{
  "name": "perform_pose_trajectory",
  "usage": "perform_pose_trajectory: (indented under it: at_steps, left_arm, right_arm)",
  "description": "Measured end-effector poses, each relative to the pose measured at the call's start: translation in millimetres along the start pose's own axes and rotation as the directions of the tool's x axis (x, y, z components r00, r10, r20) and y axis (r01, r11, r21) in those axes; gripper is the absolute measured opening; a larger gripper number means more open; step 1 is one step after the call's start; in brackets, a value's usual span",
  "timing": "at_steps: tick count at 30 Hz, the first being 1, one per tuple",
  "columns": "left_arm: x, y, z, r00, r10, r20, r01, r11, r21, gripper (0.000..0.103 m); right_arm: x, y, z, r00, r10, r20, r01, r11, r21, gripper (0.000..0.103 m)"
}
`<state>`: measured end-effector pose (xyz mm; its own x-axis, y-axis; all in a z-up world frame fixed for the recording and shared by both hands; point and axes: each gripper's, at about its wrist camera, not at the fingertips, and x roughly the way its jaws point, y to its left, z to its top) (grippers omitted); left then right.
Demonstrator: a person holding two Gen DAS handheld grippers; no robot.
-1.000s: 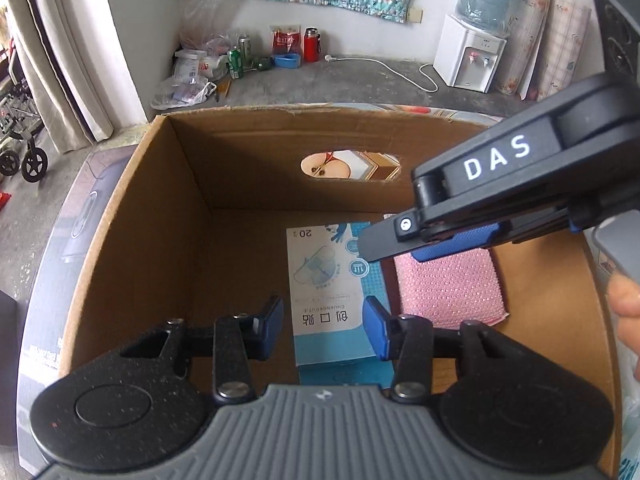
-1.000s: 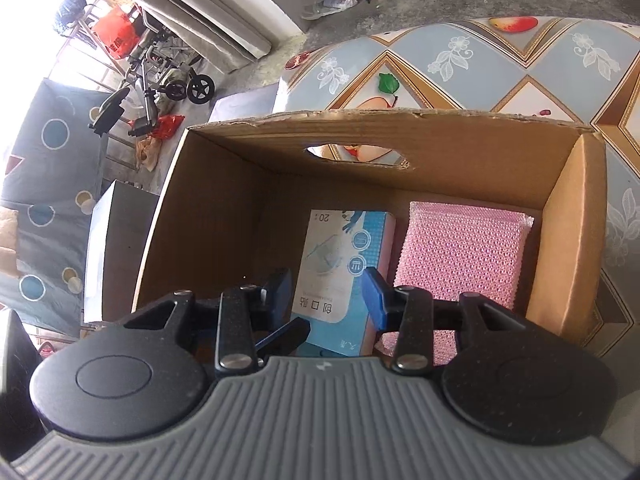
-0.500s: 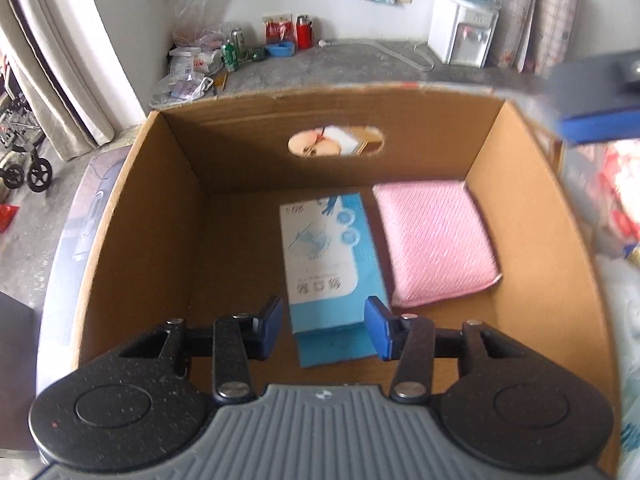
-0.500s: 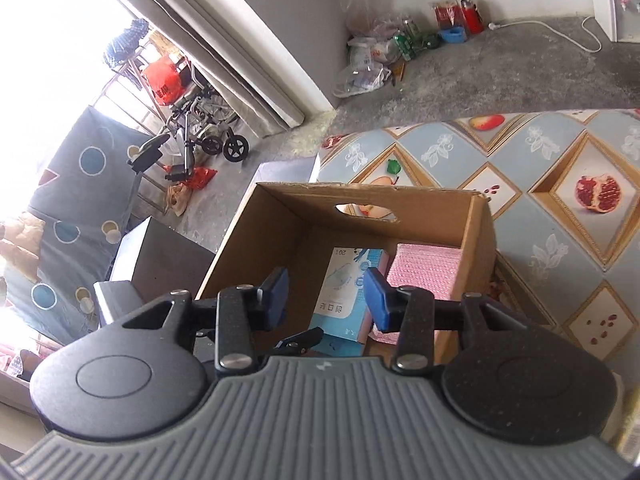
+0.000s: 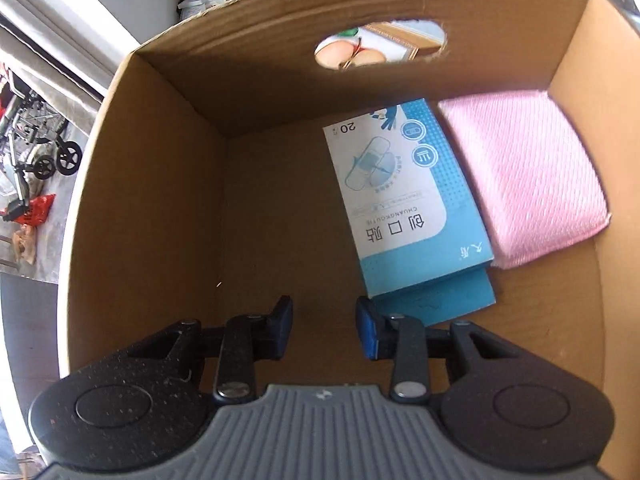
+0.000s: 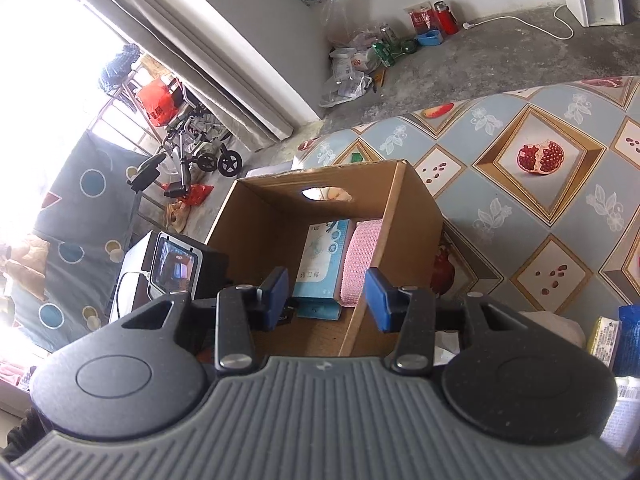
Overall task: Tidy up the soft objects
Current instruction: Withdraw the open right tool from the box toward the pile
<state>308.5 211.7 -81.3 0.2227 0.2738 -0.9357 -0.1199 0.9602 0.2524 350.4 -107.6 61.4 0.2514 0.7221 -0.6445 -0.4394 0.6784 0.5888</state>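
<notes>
Both claws wide and empty — the pink sponge point(image 5: 524, 172), probably light and squashy, lies in the box's point(image 5: 152, 208) far right corner, best pinched across its edges.

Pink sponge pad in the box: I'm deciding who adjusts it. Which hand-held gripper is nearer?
Left. The left hand-held gripper is inside the cardboard box, near the pink sponge pad; the right hand-held gripper hovers outside, farther back.

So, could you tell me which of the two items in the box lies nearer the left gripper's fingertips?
The blue bandage box: its near end almost reaches the left gripper, while the pink sponge lies beyond it against the cardboard box's right wall.
</notes>
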Motion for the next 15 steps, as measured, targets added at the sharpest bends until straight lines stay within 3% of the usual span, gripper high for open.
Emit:
perform_pose_trajectory:
  at_steps: [6,9,12,15]
  left_arm:
    - [-1,-5,-1,1.0,0.019,0.011,-0.019,1.0,0.004,0.036]
    - [-11,-1,-8,1.0,0.028,-0.005,-0.028,0.999,-0.015,0.051]
    - [-34,9,-16,0.999,0.016,0.041,-0.015,0.999,-0.039,0.071]
    - [-65,16,-30,0.993,0.026,0.112,-0.02,0.998,-0.057,0.073]
  right_arm:
    - [-2,-11,-3,1.0,-0.01,-0.003,0.01,1.0,0.028,0.043]
    - [-16,-12,-5,0.999,-0.028,0.022,0.027,0.999,0.028,0.045]
    - [-42,-16,-5,0.996,-0.049,0.069,0.047,0.998,0.033,0.049]
    - [-74,-22,-11,0.989,-0.086,0.119,0.083,0.996,0.036,0.052]
